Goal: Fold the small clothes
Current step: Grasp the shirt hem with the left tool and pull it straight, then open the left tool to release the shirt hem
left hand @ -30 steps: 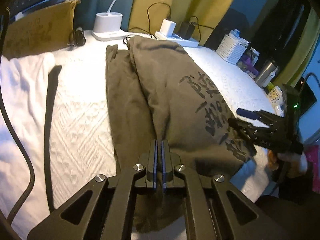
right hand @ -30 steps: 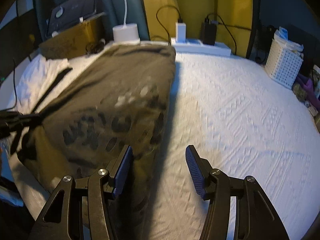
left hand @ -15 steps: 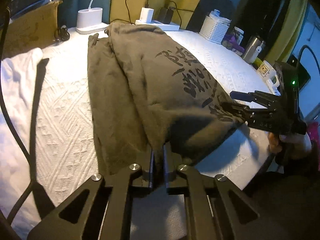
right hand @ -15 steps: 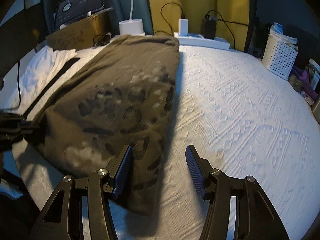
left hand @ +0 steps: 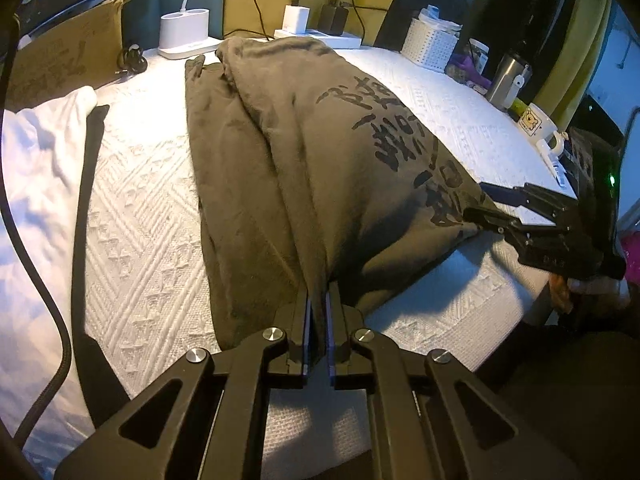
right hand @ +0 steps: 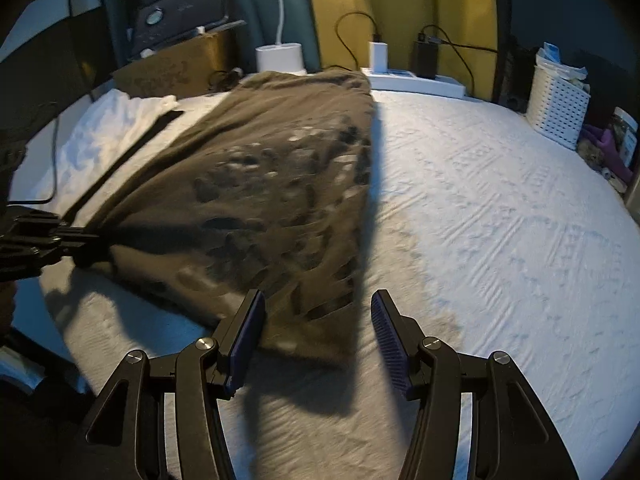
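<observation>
An olive garment (left hand: 320, 160) with black lettering lies lengthwise on the white textured bed cover (left hand: 140, 240). My left gripper (left hand: 319, 296) is shut on a fold of the garment's near hem, close to the bed's front edge. In the right wrist view the garment (right hand: 280, 184) ends in a corner that lies between the fingers of my right gripper (right hand: 318, 296). Its jaws are closing, but the pads stand clear of the cloth. The left wrist view shows the right gripper (left hand: 478, 200) at that same corner, and the left gripper (right hand: 80, 248) shows at the far left.
A white cloth (left hand: 40, 160) with a black strap lies on the left, a black cable (left hand: 40, 280) over it. Along the back stand a cardboard box (left hand: 60, 60), a power strip with chargers (left hand: 320, 36) and a white basket (left hand: 434, 46). A steel tumbler (left hand: 508, 80) and mug (left hand: 538, 124) are right.
The left gripper has drawn the pinched hem back toward the bed's front edge. The right gripper has slid back, so the garment's corner now sits between its fingers.
</observation>
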Tool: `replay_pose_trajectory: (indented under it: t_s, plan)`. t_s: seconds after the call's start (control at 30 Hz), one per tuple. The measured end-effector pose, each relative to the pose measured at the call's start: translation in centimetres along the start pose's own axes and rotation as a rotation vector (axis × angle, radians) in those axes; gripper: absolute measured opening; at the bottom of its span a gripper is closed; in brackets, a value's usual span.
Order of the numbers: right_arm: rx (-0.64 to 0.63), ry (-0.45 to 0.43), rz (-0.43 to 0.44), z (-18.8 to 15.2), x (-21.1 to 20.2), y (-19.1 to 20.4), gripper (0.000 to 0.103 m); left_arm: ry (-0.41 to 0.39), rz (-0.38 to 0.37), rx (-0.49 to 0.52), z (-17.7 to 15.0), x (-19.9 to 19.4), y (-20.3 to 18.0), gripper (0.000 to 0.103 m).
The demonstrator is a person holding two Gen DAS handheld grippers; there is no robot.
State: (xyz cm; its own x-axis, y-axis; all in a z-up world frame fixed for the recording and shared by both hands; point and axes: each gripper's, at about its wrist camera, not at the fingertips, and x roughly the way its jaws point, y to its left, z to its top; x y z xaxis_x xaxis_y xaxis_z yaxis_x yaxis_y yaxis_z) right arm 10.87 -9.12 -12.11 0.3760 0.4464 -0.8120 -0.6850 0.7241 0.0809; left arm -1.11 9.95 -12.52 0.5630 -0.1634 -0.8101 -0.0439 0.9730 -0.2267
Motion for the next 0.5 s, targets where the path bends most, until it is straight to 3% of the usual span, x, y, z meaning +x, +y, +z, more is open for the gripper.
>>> replay_pose_trajectory:
  t_s: [0.03,0.37,0.5]
  plan:
    - [-0.009,-0.002,0.016,-0.1,-0.1,0.3,0.042,0.004,0.001,-0.007,0.1,0.0,0.1,0.005]
    - [-0.005,0.038,0.001,-0.7,-1.0,1.7,0.040,0.015,0.056,0.004,0.4,-1.1,0.1,0.010]
    - [0.015,0.059,0.000,-0.7,-1.3,1.4,0.040,-0.015,0.089,0.005,0.8,-2.3,0.4,0.038]
